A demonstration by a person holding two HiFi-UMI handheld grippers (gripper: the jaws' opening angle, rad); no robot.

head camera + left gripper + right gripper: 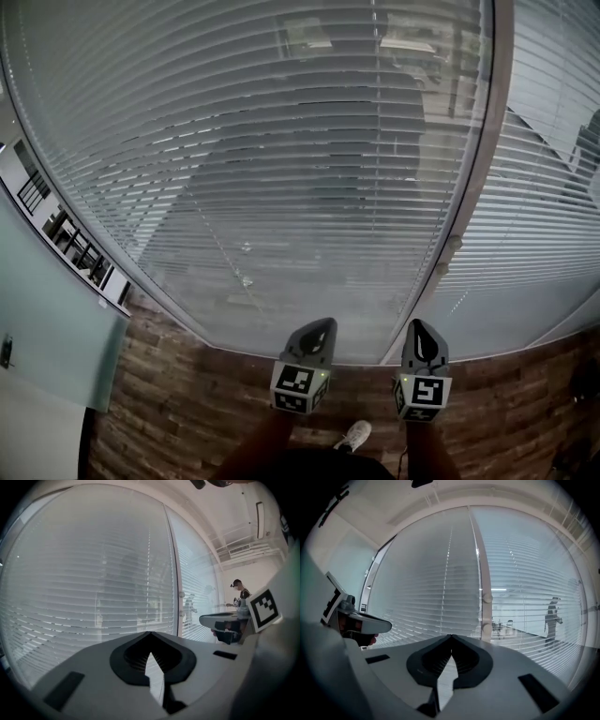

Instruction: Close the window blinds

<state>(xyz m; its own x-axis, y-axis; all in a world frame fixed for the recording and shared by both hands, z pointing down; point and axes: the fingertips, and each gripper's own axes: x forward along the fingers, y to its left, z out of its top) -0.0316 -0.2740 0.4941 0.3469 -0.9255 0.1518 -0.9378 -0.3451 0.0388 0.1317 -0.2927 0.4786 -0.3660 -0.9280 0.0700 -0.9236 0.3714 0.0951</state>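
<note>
The left tongs (pixel 322 326) are pressed together at the tips with nothing between them. The right tongs (pixel 420 326) are likewise shut and empty. Both point roughly level at the window, the left pair left of the post (pixel 480 169) and the right pair near its foot. Neither touches anything.

The wide blind (pixel 244 141), left of the post, hangs down to the sill. Its slats are turned nearly flat, so only thin slits of light show, most of them low and far from the post. The narrow blind (pixel 539 225), right of the post, is also down, but daylight and shapes outside read through its slats, so I judge these not fully turned. The lowering looks done; what seems left is the last tilt, chiefly right of the post.

A thin beaded cord (pixel 225 246) hangs slantwise before the wide blind, well left of the post, and two small knobs (pixel 454 243) sit on the post itself. Which of these turns the slats I cannot tell.

Open air lies between the tongs and the slats, and nothing blocks the way to the post or the cord. The plank floor (pixel 187 403) runs under the sill, and a shoe (pixel 354 435) stands just below the tongs. A glass partition (pixel 47 319) closes the side far left of the post. The thin slats would likely bend if nudged.
</note>
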